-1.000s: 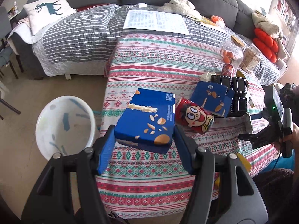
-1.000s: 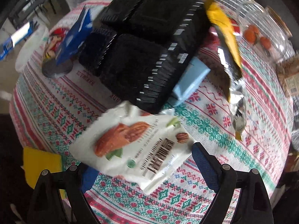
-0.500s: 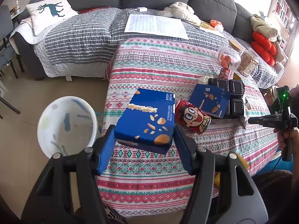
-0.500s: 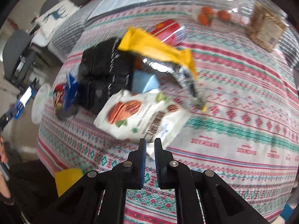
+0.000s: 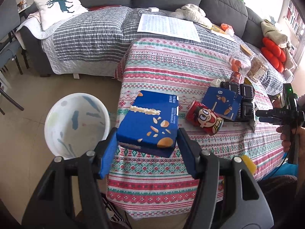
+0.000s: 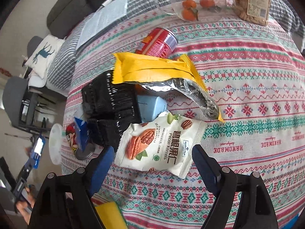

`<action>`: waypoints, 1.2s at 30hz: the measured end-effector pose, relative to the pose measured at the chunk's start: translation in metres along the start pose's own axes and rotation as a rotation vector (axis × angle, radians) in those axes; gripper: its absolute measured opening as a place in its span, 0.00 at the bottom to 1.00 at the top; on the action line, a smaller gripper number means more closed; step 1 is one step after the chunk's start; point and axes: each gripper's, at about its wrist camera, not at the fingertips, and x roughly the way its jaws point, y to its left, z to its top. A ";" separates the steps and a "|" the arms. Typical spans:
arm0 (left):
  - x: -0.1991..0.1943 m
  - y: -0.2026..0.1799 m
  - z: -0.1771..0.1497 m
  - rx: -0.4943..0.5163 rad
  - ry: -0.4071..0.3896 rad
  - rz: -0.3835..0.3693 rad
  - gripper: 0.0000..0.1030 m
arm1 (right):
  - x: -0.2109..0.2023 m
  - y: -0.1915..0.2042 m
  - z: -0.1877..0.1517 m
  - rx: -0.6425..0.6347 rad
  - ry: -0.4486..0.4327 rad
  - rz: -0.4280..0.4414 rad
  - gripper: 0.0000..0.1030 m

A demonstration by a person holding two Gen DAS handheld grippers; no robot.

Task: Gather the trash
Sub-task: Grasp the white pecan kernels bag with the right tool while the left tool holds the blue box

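Left tool point(image 5: 146, 148) grips our blue box point(image 5: 150, 122). Right tool point(image 6: 152, 164) is opening around the pecan bag point(image 6: 162, 143) on our desk point(image 6: 247, 114).

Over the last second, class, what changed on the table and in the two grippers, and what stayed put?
The right hand-held gripper snapped shut, pulled back, and is opening again around the pecan bag, not gripping it. The left hand-held gripper kept clamping the blue box. Table trash unmoved.
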 end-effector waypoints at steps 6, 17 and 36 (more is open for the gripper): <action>-0.001 0.001 0.000 0.000 0.001 -0.008 0.61 | 0.030 0.007 0.003 0.004 0.068 -0.055 0.87; -0.003 0.004 0.001 -0.007 -0.005 -0.016 0.61 | 0.026 0.001 -0.010 -0.052 0.064 -0.165 0.85; -0.004 0.009 0.000 -0.019 -0.004 -0.013 0.61 | -0.009 -0.008 -0.035 -0.069 0.004 -0.228 0.62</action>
